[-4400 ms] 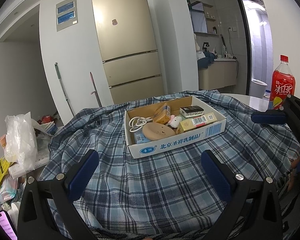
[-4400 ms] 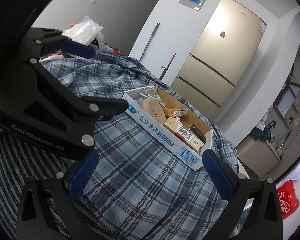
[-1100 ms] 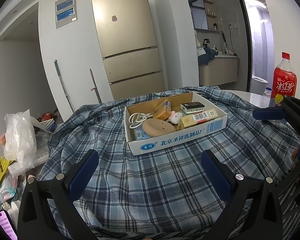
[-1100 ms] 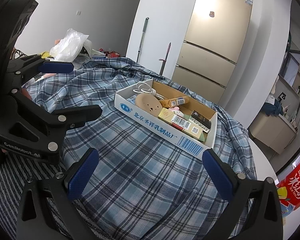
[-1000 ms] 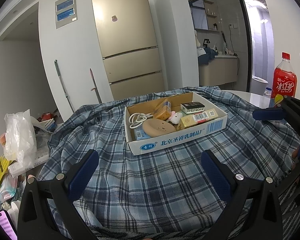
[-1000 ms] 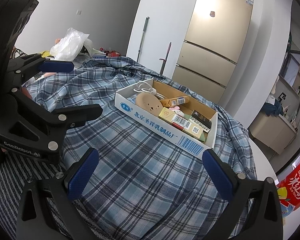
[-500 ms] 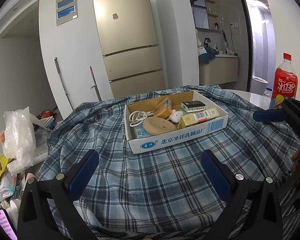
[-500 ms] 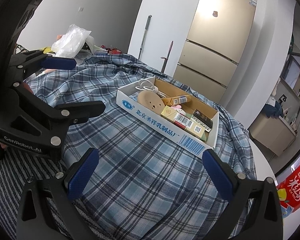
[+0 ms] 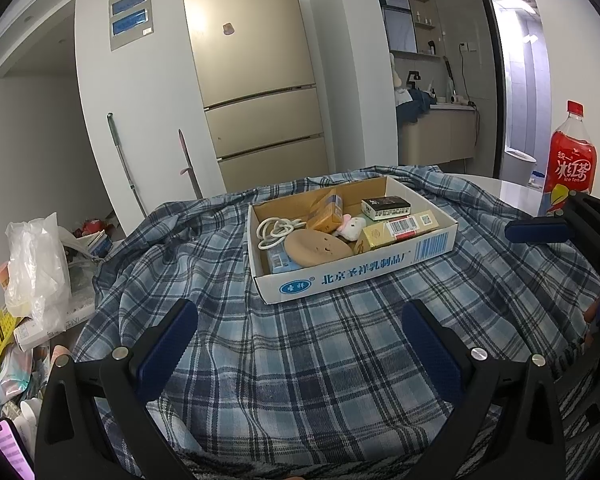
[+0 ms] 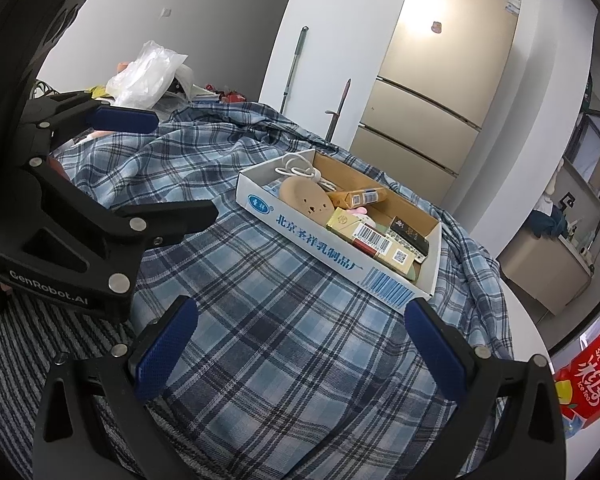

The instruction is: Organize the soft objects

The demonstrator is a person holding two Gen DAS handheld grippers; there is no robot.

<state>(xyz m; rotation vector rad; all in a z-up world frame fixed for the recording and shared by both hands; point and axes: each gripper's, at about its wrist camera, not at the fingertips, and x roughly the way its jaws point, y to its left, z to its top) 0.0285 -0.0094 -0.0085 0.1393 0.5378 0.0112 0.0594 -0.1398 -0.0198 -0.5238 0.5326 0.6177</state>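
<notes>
A shallow cardboard box [image 9: 364, 270] [image 10: 320, 246] sits on a blue plaid cloth [image 9: 300, 360] [image 10: 268, 340] draped over a round table. Inside lie a tan round plush with a face [image 9: 318, 246] [image 10: 308, 200], a small white and pink plush [image 9: 352, 227], a coiled white cable [image 9: 276, 230], and several small cartons [image 9: 400, 228]. My left gripper [image 9: 300, 344] hangs open over the cloth, short of the box. The right gripper [image 10: 300, 344] is open too, nearer the box's right corner. Each gripper shows at the edge of the other's view.
A red ice tea bottle [image 9: 570, 156] [image 10: 592, 384] stands on the bare table edge at right. A clear plastic bag [image 9: 36, 264] and clutter sit left of the table. A gold fridge [image 9: 256, 80] and two poles stand behind.
Both grippers have drifted slightly nearer the box and stay open. The box and its contents have not moved.
</notes>
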